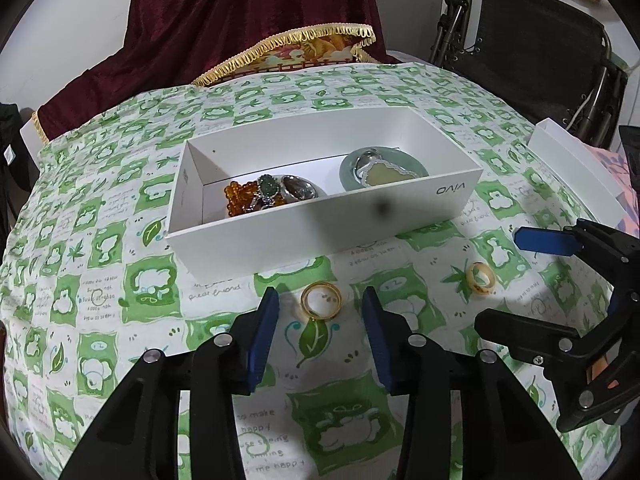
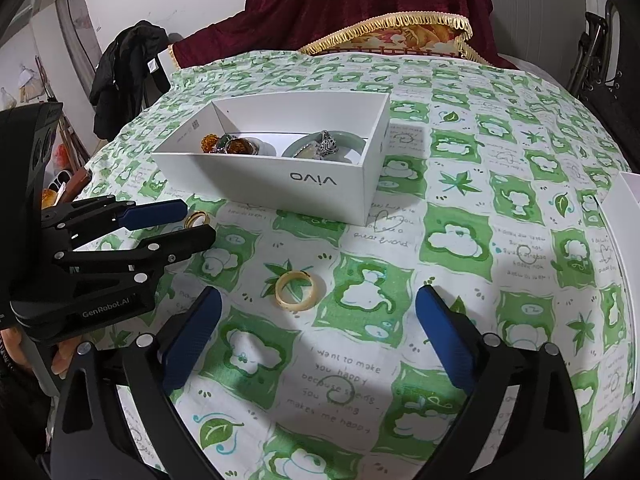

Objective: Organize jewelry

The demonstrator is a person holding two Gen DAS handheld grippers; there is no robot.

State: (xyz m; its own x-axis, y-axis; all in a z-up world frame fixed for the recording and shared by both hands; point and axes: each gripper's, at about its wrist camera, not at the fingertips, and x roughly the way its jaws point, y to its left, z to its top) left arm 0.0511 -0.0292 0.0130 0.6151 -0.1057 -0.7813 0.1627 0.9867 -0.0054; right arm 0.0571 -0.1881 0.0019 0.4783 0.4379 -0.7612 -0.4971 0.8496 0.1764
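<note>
While 2 rings [image 1: 321,300] [image 2: 299,285] lie out, 1 box [image 1: 320,220].

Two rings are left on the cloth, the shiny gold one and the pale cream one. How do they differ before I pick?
The shiny gold metal ring lies between the left gripper jaws; the pale cream stone-like ring lies ahead of the right gripper. The gold ring is glossy and reflective, the cream ring matte with a brownish patch. Both lie flat on the green-patterned cloth, outside the white cardboard box.
</note>
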